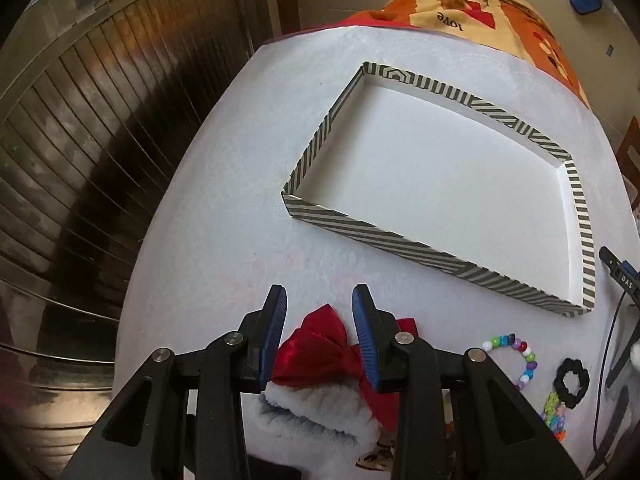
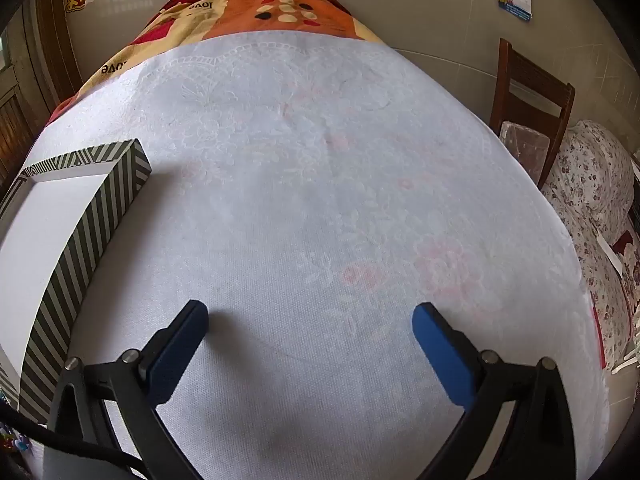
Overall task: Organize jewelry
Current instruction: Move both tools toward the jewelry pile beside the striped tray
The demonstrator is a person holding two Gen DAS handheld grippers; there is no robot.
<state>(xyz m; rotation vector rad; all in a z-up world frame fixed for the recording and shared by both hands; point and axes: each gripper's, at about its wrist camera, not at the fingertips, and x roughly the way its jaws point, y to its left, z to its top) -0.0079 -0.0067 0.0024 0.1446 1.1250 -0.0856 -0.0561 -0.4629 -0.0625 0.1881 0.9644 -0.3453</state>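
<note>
Our left tool (image 1: 319, 294), part open, straddles a satin red bow (image 1: 320, 350) near the striped cardboard tray (image 1: 384, 236); right tool (image 2: 310, 314) gapes empty.

A: Both views are bright and evenly lit; the white tablecloth (image 2: 320, 200) nearly washes out.

B: Shadows?

A: Soft ones, lying on the tablecloth just beside each blue fingertip (image 2: 196, 320).

B: Distortion?

A: Strong fisheye: the tablecloth bulges like a dome, with dark vignetted corners around it. The wooden shutter (image 1: 80, 140) left of it shows streaky glare.
</note>
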